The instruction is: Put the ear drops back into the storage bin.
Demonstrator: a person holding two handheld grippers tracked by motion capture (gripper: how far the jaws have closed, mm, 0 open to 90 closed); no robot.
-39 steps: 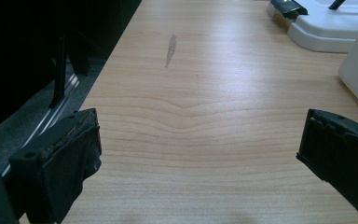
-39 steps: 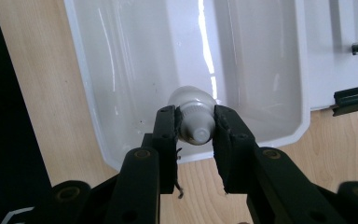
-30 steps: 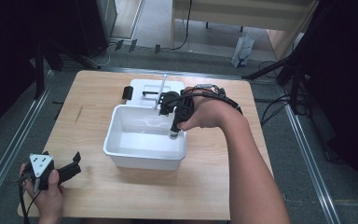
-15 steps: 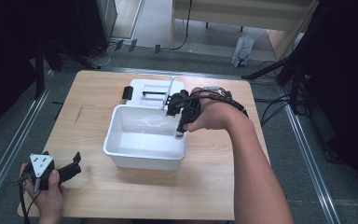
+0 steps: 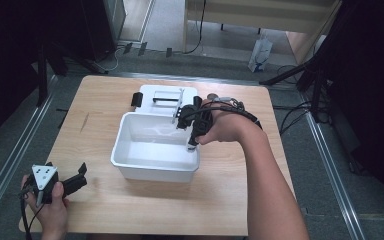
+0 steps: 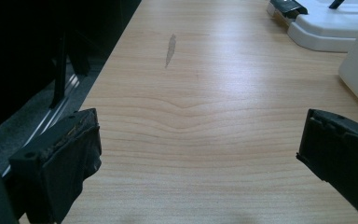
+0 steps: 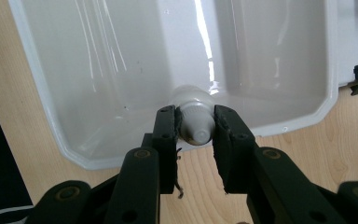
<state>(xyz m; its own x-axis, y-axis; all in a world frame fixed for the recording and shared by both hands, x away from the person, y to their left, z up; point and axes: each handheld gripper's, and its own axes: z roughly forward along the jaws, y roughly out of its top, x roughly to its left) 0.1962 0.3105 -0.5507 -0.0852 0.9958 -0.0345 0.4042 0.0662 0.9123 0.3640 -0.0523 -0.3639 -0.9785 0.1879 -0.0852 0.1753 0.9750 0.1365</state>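
My right gripper [image 5: 192, 134] points down over the right rim of a white plastic tub [image 5: 152, 167] in the middle of the table. Seen in the right gripper view, my right gripper [image 7: 196, 122] is shut on the ribbed cap end of a small white bottle [image 7: 192, 99], which hangs over the tub's bare inside [image 7: 121, 70]. My left gripper [image 5: 79, 176] rests in a hand at the table's front left corner. Its own view shows the left gripper [image 6: 198, 154] open wide, with bare wood between the pads.
The tub's white lid [image 5: 166, 94] lies flat behind the tub, with a black latch [image 5: 137, 99] at its left end. A grey scuff [image 6: 170, 46] marks the wooden tabletop [image 5: 230, 195]. Metal rails and dark floor run along both sides of the table.
My right gripper has shifted slightly to the right with the white bottle, from over the tub's inside to over its right rim. The left gripper has stayed put.
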